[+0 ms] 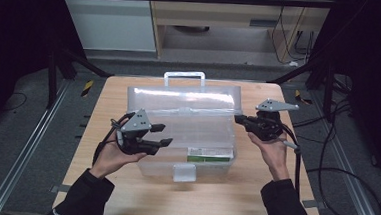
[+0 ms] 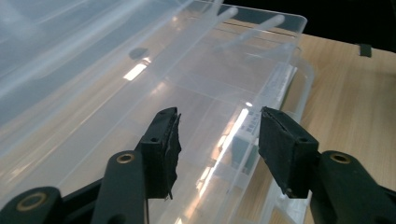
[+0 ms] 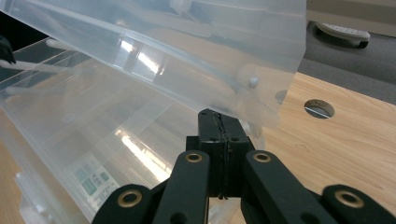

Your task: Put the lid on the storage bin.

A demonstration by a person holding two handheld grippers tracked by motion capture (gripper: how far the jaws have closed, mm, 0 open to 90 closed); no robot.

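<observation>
Two tools at a clear storage box [image 1: 186,137] mid-tabletop [image 1: 253,191]; right tool [image 1: 240,119], closed empty, props the raised lid [image 1: 184,99]; left tool [image 1: 164,135] gapes, empty, over the tray.

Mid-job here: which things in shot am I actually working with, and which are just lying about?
In the job:
clear plastic box, open on the table
its lid, raised
left gripper, jaws open over the box
right gripper, jaws shut against the lid's edge

Just lying about:
cables on the floor
wooden cabinet behind the table
</observation>
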